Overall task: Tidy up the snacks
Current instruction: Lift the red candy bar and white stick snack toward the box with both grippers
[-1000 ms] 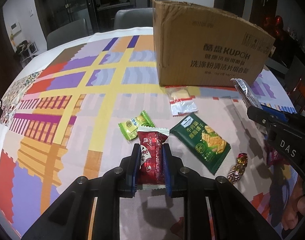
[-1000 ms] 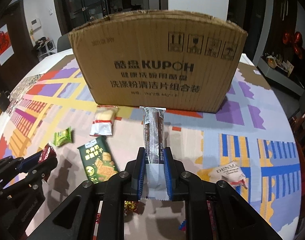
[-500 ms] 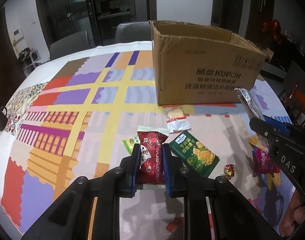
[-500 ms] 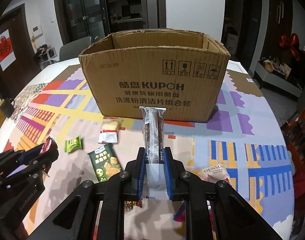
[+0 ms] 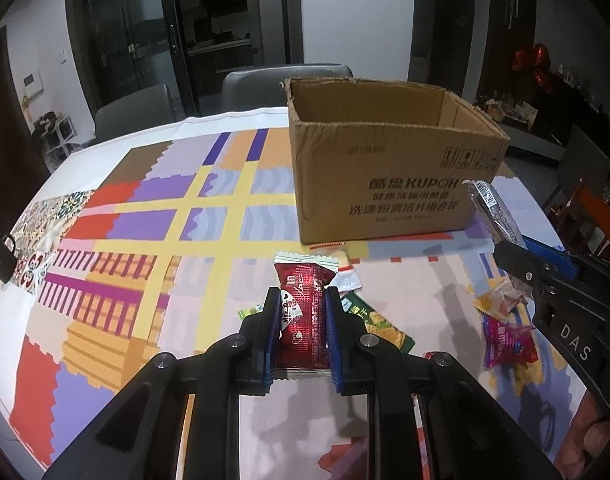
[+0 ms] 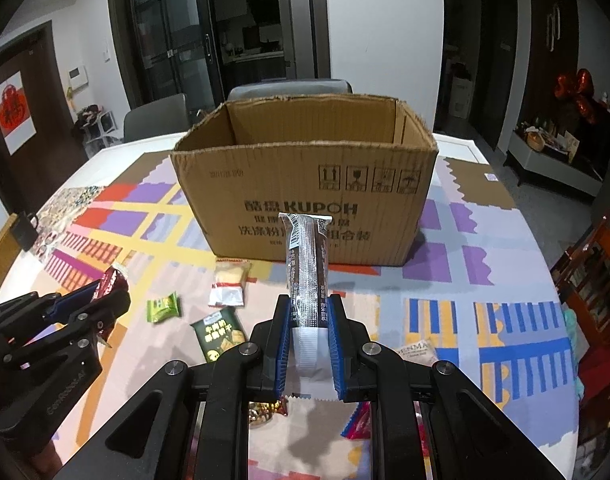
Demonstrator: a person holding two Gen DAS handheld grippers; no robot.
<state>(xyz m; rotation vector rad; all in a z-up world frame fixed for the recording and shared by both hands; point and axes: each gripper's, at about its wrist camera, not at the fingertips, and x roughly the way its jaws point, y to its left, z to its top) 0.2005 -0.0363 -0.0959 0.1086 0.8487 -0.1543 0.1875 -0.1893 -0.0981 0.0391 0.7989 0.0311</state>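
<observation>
Upright, long dark snack bar points boxward.

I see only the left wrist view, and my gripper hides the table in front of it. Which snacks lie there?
Observer: A small green candy, a dark green cracker pack and a white-and-red packet, all before the cardboard box.
Operator: Does the right gripper grip its snack?
Observer: Yes, the right gripper is shut on a long dark bar.
Operator: Anything further right?
Observer: A white DENMA packet on the cloth.
</observation>
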